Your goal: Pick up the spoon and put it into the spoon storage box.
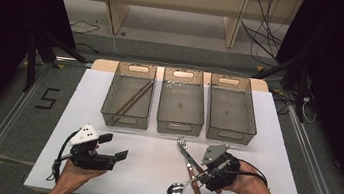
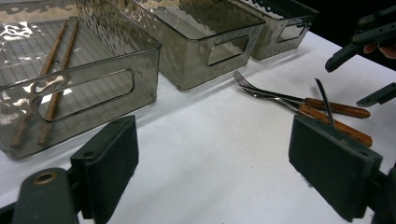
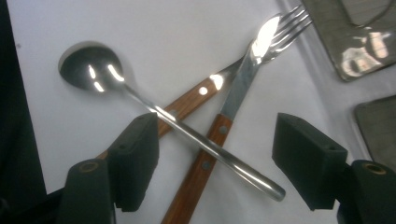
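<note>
Your right gripper [image 1: 198, 173] hangs low over a small heap of cutlery near the front edge of the white tabletop [image 1: 151, 160], its jaws spread and straddling the polished steel spoon [image 3: 177, 123] without pressing on it; the spoon lies crosswise on top of two wooden-handled steel forks [image 3: 219, 116]. Your left gripper [image 1: 114, 146] rests off to the left, its jaws wide apart with nothing between them. Three smoky translucent plastic bins stand side by side at the back of the table: the left bin [image 1: 129, 94] already holds a pair of brown wooden chopsticks [image 1: 131, 101], while the middle bin [image 1: 182, 101] and the right bin [image 1: 231, 107] look empty. Judging by that, the sorting is at an early stage, with one kind of utensil put away and the spoon and both forks left to lift and drop in. The only writing that can be read is a dark figure "5" [image 1: 47, 98] marked on the grey floor left of the table; no brand shows on any utensil.
</note>
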Demonstrator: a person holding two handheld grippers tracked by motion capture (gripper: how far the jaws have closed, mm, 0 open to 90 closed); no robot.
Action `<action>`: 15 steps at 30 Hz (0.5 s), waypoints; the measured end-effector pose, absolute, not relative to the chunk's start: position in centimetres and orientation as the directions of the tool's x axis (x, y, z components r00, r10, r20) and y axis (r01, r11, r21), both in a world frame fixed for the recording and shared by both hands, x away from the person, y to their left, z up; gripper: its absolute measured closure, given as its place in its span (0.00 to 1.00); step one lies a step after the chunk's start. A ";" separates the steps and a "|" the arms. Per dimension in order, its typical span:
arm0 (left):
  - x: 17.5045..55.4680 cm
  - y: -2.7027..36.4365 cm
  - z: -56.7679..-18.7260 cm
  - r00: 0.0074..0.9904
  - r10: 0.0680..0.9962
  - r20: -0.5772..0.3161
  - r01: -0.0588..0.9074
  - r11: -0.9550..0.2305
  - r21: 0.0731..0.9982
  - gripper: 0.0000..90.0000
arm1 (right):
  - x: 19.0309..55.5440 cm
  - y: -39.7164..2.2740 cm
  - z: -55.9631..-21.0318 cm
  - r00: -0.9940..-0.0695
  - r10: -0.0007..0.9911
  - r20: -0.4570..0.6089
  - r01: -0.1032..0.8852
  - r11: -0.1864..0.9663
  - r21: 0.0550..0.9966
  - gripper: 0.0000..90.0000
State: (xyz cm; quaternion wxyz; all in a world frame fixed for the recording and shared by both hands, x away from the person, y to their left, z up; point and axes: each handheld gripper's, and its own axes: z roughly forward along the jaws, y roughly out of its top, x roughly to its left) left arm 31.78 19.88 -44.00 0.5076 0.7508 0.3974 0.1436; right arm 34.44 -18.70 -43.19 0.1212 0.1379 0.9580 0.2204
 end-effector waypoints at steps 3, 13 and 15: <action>31.8 19.9 -44.1 0.646 0.741 -0.185 0.452 -0.175 0.874 0.18 | 34.6 -18.4 -43.6 -0.935 0.305 -0.180 0.206 0.882 0.424 0.38; 31.9 19.9 -44.1 0.645 0.740 -0.189 0.454 -0.173 0.874 0.18 | 35.5 -18.1 -44.9 -0.943 0.285 -0.171 0.208 0.907 0.366 0.40; 31.9 19.9 -44.1 0.646 0.740 -0.187 0.453 -0.174 0.875 0.18 | 35.6 -18.1 -45.1 -0.944 0.285 -0.168 0.212 0.911 0.355 0.40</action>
